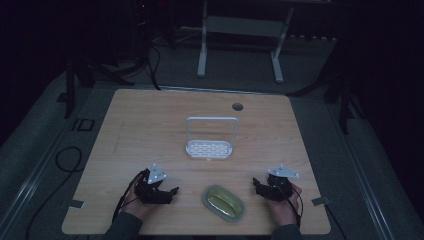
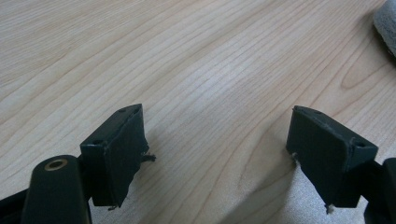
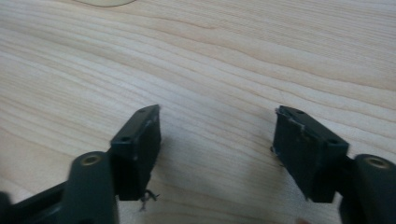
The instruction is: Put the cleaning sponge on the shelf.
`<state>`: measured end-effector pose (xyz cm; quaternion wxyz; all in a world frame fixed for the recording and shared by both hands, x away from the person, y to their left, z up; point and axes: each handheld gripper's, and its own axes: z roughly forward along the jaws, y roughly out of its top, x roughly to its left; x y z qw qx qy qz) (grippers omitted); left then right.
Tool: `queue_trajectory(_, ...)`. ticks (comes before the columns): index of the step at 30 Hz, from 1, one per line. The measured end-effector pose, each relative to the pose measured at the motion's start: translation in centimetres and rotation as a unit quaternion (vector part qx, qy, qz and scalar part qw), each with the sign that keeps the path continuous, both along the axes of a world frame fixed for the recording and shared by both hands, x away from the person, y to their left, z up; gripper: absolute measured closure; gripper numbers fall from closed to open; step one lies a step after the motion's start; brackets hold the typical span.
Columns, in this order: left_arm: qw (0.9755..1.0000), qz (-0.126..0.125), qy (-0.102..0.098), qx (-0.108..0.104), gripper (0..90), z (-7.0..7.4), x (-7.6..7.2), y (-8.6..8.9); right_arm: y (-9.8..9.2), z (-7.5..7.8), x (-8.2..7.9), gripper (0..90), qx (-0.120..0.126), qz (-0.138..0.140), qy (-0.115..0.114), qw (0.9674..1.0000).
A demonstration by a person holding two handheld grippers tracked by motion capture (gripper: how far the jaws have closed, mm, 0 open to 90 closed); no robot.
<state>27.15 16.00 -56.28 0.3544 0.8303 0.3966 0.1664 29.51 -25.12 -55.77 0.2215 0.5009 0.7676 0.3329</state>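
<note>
Holding both tongs low over the wooden table [image 1: 150,125], I have nothing clamped in either one: my left gripper [image 1: 170,192] stands with its jaws wide apart over bare wood, and my right gripper [image 1: 257,186] is spread just as wide. Between them, at six o'clock on the tabletop, lies the oval soap dish [image 1: 223,201] with its yellow-green soap, near both tongs but touching neither. Beyond it, toward twelve o'clock, stands the white rack [image 1: 210,148]. My worry: the dish sits close to the near edge, so a careless sideways nudge could slide it off.
</note>
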Motion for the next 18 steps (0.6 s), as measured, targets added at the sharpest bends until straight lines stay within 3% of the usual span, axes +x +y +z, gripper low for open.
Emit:
queue_trajectory(5,1.0,0.0,0.0,0.0,19.8,0.0,0.0,0.0,0.1,0.1,-0.2,42.1,0.006,0.015,0.0,0.9999)
queue_trajectory(6,1.0,0.0,0.0,0.0,19.8,0.0,0.0,0.0,0.0,0.3,-0.4,46.6,0.023,0.024,0.005,0.9994)
queue_trajectory(15,1.0,0.0,0.0,-0.001,19.7,0.0,0.0,0.0,0.0,1.5,-1.4,57.9,0.037,0.036,-0.002,0.9986)
queue_trajectory(18,1.0,0.001,0.0,-0.001,19.7,0.0,0.0,0.0,0.1,2.1,-2.1,67.8,0.041,0.045,-0.008,0.9981)
